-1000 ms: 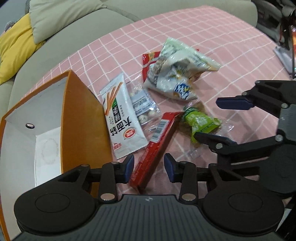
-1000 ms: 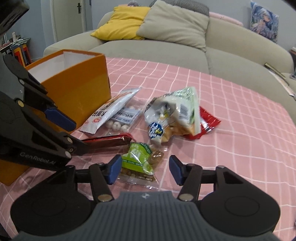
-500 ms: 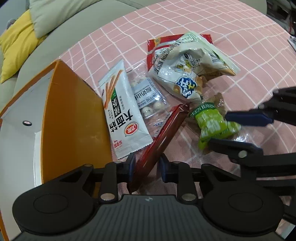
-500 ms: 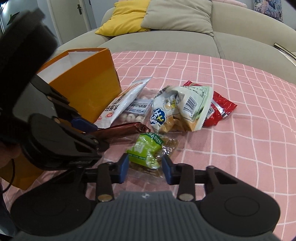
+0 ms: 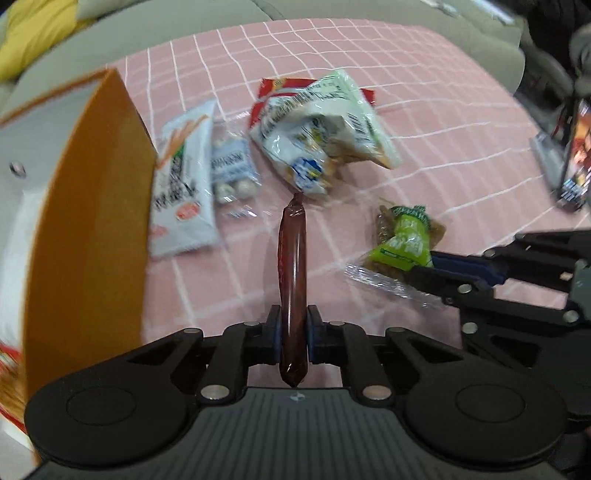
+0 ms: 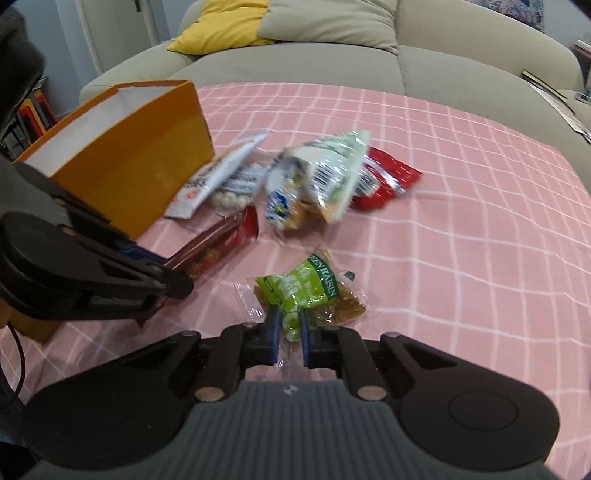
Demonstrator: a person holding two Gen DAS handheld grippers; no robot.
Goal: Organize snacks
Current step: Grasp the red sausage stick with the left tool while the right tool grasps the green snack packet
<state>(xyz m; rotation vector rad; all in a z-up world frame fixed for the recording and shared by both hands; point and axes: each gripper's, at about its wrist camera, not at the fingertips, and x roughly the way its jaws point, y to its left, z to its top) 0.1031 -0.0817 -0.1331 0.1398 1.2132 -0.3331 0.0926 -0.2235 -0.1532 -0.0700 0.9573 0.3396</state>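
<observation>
While both claws pinch a snack each, the open orange cardboard box (image 5: 85, 206) is the landmark from which all places below are given.

Left claw (image 5: 293, 338): jaws have just been closing and now press on the long dark-red foil stick pack (image 5: 293, 273), gripped near its close end. Its long axis runs straight ahead along the fingers, its far tip reaching toward the crumpled white-and-green crisp bag (image 5: 325, 133). Just right of the box; this hand is the nearer to it.

Right claw (image 6: 287, 326): jaws have just been closing and now nip one end of the small clear packet with a lime-green label (image 6: 306, 291), nuts or raisins showing brown inside. Well right of the box, beyond the stick pack.

Pink checked cloth over the worktop (image 6: 461, 192): white flat sachet with orange sticks printed (image 5: 183, 181) lies against the box wall; clear pouch of white balls (image 5: 232, 173) beside it; crisp bag next, over a red foil packet (image 6: 388, 173).

Judgement: both loads must travel leftward into the box.

Left view alone shows the box's white interior; right view alone shows the sofa (image 6: 332, 51) and the yellow cushion (image 6: 221, 26) beyond.
</observation>
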